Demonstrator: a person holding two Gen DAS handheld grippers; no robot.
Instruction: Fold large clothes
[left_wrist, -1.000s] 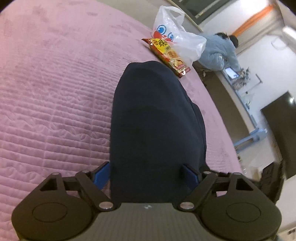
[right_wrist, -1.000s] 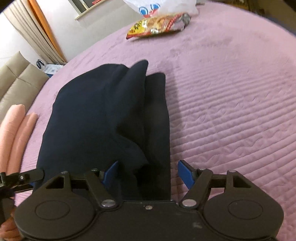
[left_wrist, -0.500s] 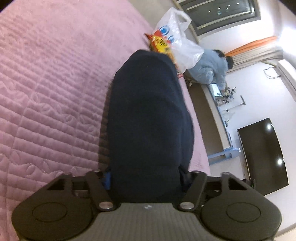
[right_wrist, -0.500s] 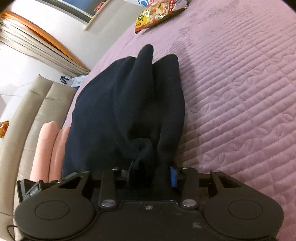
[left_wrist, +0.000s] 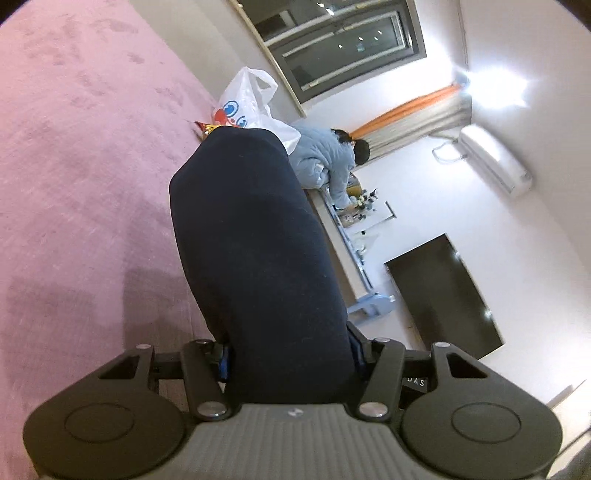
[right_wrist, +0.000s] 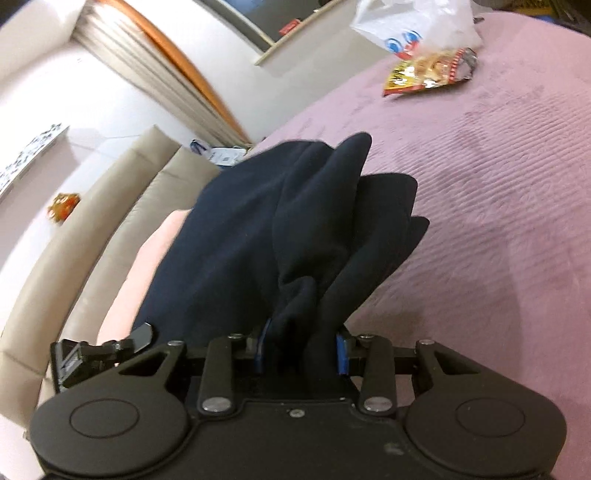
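Note:
A dark navy garment (left_wrist: 251, 240) hangs bunched above the pink quilted bed cover (left_wrist: 74, 184). My left gripper (left_wrist: 290, 354) has a thick fold of it between its blue pads, and its jaws are still closing on the cloth. In the right wrist view the same garment (right_wrist: 258, 229) rises in several folds from my right gripper (right_wrist: 301, 350), whose pads pinch a gathered bunch. The cloth is lifted off the bed cover (right_wrist: 498, 184) and hides most of both gripper throats.
A white plastic bag (left_wrist: 243, 107) and a snack packet (right_wrist: 428, 72) lie at the far end of the bed. A person in light blue (left_wrist: 325, 162) bends over a desk beyond it. A beige sofa (right_wrist: 92, 221) with pink cloth (right_wrist: 147, 258) stands on the left, and a dark television (left_wrist: 443, 295) on the wall.
Both grippers went from wide open around the flat garment to clamped on it. Both have then lifted the cloth off the bed, and the views tilt up toward the room.

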